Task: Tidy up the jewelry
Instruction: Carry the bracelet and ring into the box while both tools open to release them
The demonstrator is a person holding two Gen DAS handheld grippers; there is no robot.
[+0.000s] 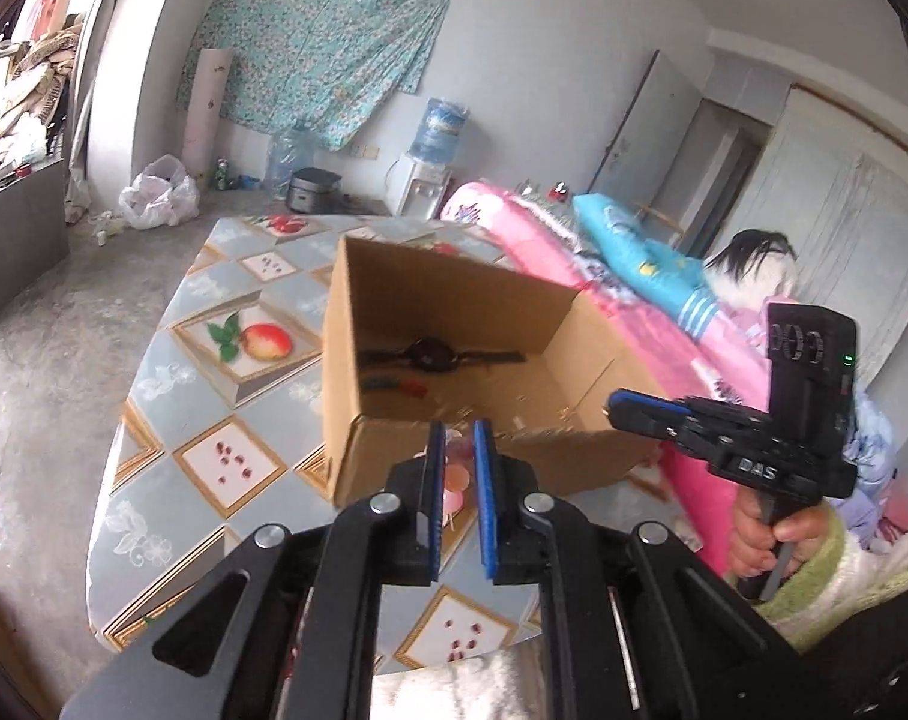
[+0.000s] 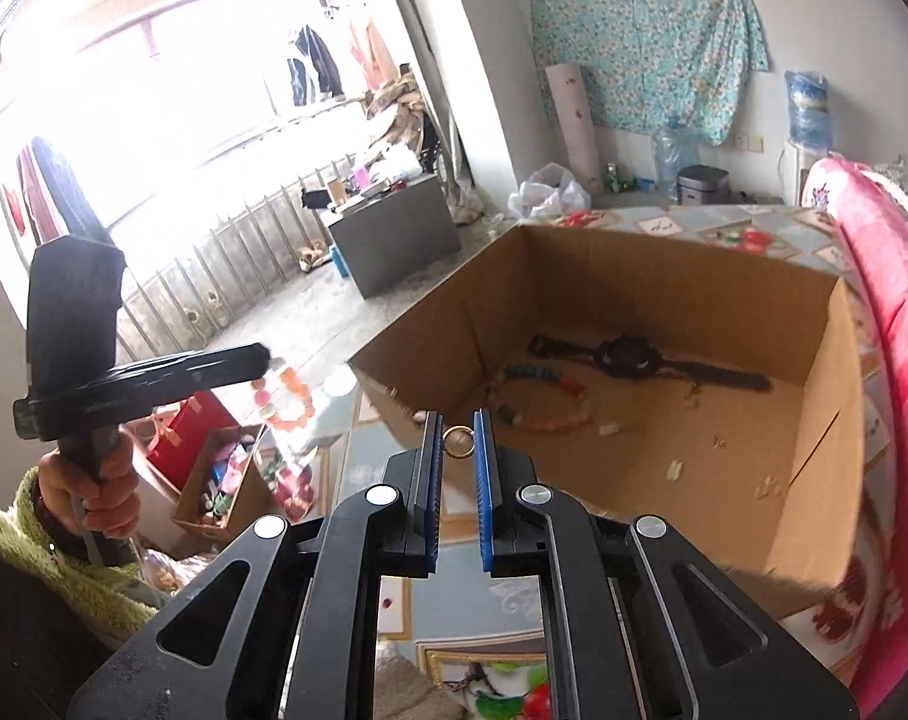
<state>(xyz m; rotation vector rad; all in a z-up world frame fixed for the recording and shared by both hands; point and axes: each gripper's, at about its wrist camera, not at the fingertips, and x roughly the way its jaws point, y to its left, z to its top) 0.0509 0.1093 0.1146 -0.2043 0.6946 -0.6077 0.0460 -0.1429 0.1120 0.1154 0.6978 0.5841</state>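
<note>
An open cardboard box (image 1: 357, 360) (image 2: 826, 432) stands on the table. Inside lie a black watch (image 1: 429, 354) (image 2: 628, 357) and a bead bracelet (image 2: 544, 414). My left gripper (image 1: 458, 438) is shut on a pink and orange bead bracelet (image 1: 457, 480), held in front of the box's near wall; it also shows in the right wrist view (image 2: 285, 396), hanging from the left gripper (image 2: 261, 360). My right gripper (image 2: 458, 435) is shut on a small gold ring (image 2: 457, 443) at the box's near rim. In the left wrist view the right gripper (image 1: 619, 405) is at the right.
The table (image 1: 213, 420) has a fruit-patterned cover. A pink quilt (image 1: 646, 324) (image 2: 886, 324) lies along the box's right side. Below the table edge are a red box (image 2: 183, 438) and an open carton of clutter (image 2: 225, 492). Water bottles and a cooker stand by the far wall.
</note>
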